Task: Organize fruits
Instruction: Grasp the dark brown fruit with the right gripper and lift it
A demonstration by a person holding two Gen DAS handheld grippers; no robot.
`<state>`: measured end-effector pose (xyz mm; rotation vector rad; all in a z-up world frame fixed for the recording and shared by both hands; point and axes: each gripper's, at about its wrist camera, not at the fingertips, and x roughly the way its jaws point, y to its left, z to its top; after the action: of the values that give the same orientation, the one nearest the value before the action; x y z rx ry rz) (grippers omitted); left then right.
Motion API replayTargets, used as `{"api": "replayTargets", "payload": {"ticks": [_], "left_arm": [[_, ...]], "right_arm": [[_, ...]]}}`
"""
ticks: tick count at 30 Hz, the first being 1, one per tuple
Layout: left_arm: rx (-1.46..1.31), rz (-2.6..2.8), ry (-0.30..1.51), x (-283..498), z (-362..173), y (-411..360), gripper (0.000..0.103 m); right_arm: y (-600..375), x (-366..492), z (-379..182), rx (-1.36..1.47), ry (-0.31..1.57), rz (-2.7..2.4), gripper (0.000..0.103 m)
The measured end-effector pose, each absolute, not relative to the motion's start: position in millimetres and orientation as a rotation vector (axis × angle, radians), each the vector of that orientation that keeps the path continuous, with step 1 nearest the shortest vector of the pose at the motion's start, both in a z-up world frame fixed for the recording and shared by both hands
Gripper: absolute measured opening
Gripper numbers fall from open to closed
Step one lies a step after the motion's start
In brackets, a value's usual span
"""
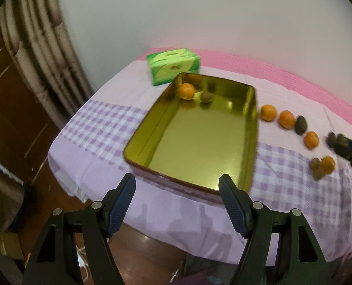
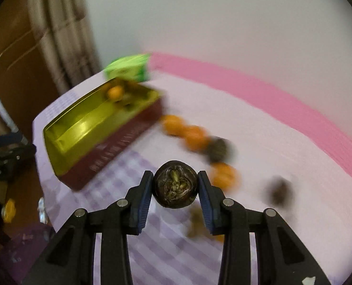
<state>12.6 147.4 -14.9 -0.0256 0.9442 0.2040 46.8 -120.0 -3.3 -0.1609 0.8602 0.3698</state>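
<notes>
A gold-lined tin (image 1: 199, 142) lies on the checked purple cloth, with one orange (image 1: 186, 91) and one dark brown fruit (image 1: 206, 97) in its far corner. Several oranges (image 1: 268, 112) and dark fruits (image 1: 301, 124) trail off to the tin's right. My left gripper (image 1: 177, 180) hangs open and empty just before the tin's near rim. My right gripper (image 2: 175, 178) is shut on a round dark brown fruit (image 2: 175, 185), held above the cloth to the right of the tin (image 2: 80, 123). The right wrist view is blurred by motion.
A green tissue box (image 1: 173, 65) stands behind the tin's far left corner. The pink cloth border (image 1: 294, 78) runs along the white wall. The table's edge drops to a wooden floor on the left and in front, with a curtain (image 1: 40, 54) beyond.
</notes>
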Motion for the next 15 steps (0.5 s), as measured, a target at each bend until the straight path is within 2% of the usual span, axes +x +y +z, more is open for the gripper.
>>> {"api": "replayTargets", "payload": {"ticks": [7, 15], "left_arm": [[0.107, -0.036, 0.871, -3, -4, 87, 0.073], [0.139, -0.32, 0.929, 11, -9, 14, 0.074]], "right_arm": [[-244, 9, -22, -0.069, 0.909, 0.112, 0.035], [-286, -1, -51, 0.013, 0.917, 0.064, 0.035]]}}
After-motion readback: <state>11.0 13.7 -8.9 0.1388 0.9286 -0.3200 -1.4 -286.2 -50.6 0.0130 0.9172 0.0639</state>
